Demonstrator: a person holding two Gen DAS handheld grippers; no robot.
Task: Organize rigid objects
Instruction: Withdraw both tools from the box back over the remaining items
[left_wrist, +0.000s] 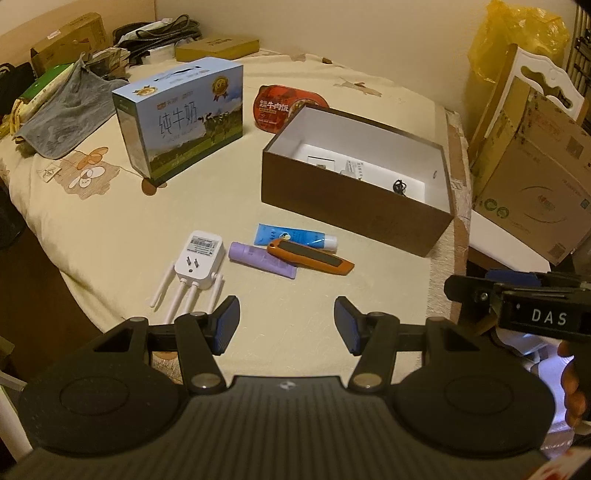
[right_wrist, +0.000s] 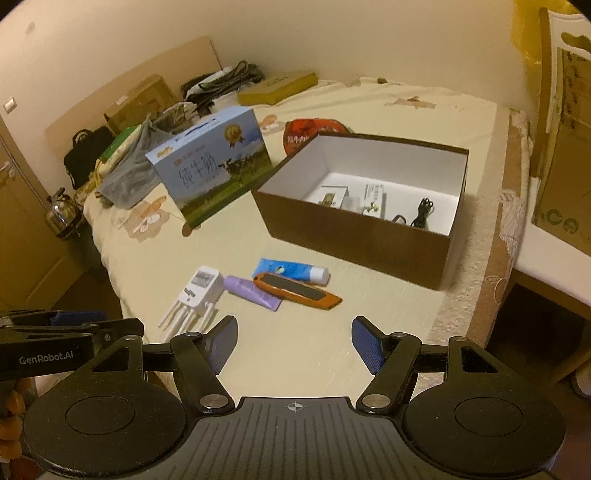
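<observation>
On the cream bedspread lie a white plug-in router with antennas (left_wrist: 197, 264) (right_wrist: 197, 291), a purple tube (left_wrist: 262, 259) (right_wrist: 253, 291), a blue tube (left_wrist: 295, 236) (right_wrist: 291, 270) and an orange utility knife (left_wrist: 309, 256) (right_wrist: 297, 291) resting across the tubes. Behind them stands an open brown box (left_wrist: 354, 206) (right_wrist: 354, 236) with small items inside. My left gripper (left_wrist: 286, 325) is open and empty, above the bed's near edge in front of the items. My right gripper (right_wrist: 293, 341) is open and empty, likewise short of the items.
A blue milk carton (left_wrist: 181, 122) (right_wrist: 218, 162) stands left of the box, a red food pack (left_wrist: 284, 107) behind it. A grey cloth (left_wrist: 66, 110), boxes and cables sit at the back left. Cardboard boxes (left_wrist: 532, 177) and a white chair stand right of the bed.
</observation>
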